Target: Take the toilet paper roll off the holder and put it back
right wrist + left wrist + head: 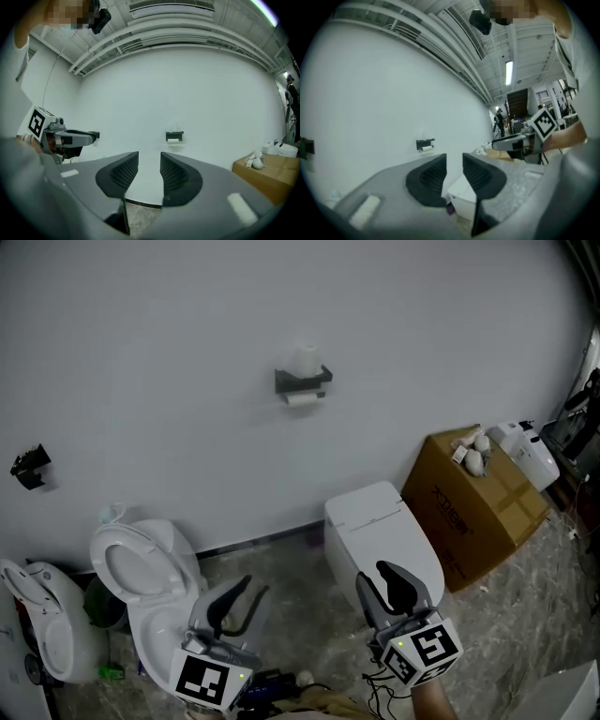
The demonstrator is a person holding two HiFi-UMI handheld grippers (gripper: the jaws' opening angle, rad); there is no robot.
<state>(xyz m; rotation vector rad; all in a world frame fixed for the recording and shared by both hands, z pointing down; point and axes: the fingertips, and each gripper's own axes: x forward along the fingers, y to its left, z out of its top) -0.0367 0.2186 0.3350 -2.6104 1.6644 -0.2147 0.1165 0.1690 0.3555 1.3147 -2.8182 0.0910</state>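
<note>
A black holder (303, 381) is fixed high on the white wall, with a white toilet paper roll (301, 399) hanging under it and a second white roll (302, 360) on top. It shows small and far off in the left gripper view as the holder (425, 143) and in the right gripper view as the holder (174, 136) with its roll (174, 140). My left gripper (255, 585) (454, 157) and right gripper (375, 576) (149, 157) are held low, well short of the wall. Both are open with nothing between their jaws.
A white toilet (141, 568) with its lid up stands below left, and a closed white toilet (384, 531) sits under the holder. A cardboard box (473, 502) with white items on top stands at the right. A small black bracket (30, 465) is on the wall at left.
</note>
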